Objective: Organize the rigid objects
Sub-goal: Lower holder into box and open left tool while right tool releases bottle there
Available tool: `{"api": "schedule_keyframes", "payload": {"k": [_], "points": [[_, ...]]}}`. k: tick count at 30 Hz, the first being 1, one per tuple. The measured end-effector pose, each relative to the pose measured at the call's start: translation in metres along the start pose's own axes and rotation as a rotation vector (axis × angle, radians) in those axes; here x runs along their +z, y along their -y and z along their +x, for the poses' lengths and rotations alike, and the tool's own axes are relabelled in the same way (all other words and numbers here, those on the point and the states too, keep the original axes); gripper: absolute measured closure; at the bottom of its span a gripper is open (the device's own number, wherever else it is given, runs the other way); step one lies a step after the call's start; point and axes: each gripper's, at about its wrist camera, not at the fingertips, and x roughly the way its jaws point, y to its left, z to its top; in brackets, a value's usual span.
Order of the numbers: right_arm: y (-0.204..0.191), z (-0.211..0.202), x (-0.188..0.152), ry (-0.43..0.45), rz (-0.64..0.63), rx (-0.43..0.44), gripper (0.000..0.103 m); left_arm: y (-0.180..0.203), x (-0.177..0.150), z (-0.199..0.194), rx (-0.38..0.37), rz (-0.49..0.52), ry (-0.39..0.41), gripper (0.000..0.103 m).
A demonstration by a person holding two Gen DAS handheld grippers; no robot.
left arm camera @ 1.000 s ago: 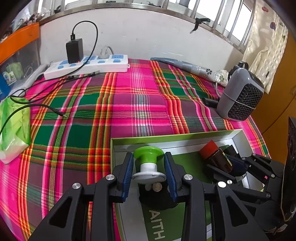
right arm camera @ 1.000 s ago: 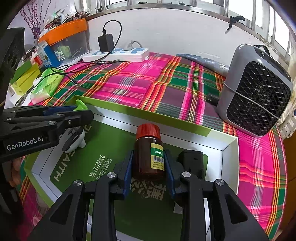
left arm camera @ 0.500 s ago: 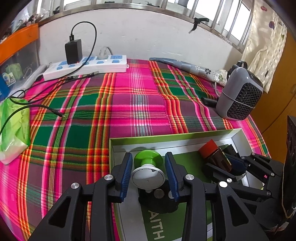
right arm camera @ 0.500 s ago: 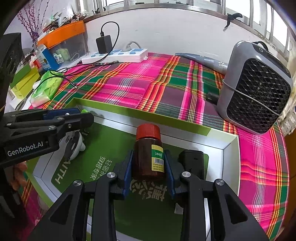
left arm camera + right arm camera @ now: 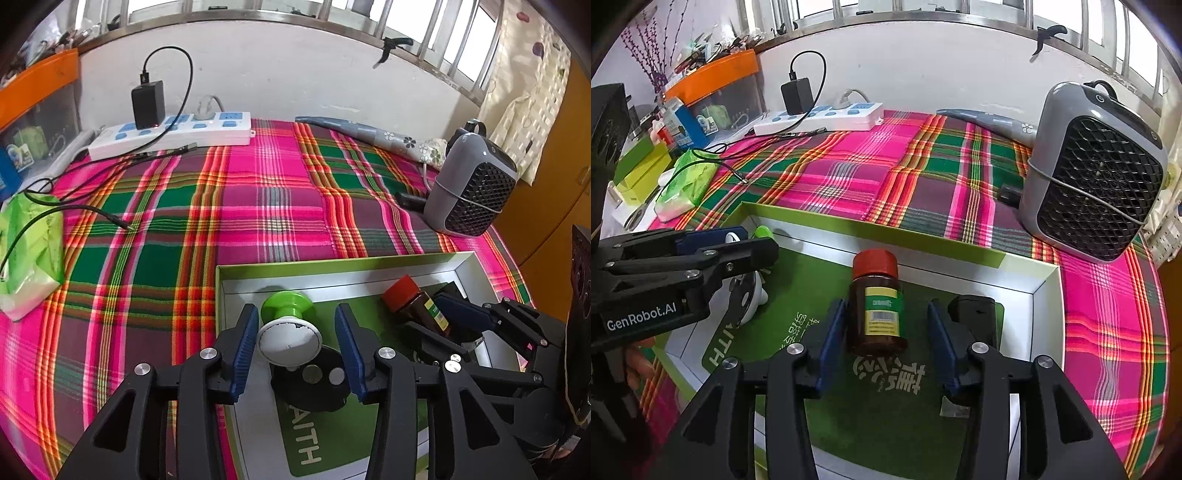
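Green-and-white stopper [image 5: 287, 325] now tipped over between the left gripper [image 5: 297, 345] pads, jaws opening wide, brown bottle [image 5: 877, 306] upright mid-tray [image 5: 1047, 291], freed, right gripper [image 5: 886, 341] jaws opening around it

Bright daylight comes in through the barred window [image 5: 436, 33] at the top of both views. The glass glows white and washes out. The checked cloth [image 5: 258, 206] looks bright and strong in colour. Soft, short shadows lie inside the green box [image 5: 923, 243]. Both pictures are sharp in the middle. Straight lines bend at the edges, and the corners go black.
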Motion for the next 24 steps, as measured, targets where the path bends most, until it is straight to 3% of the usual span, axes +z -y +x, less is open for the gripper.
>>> {"api": "schedule_keyframes", "payload": {"k": [24], "points": [[-0.012, -0.046, -0.019, 0.061, 0.026, 0.006, 0.056, 0.014, -0.038, -0.063, 0.015, 0.033, 0.075, 0.06]]}}
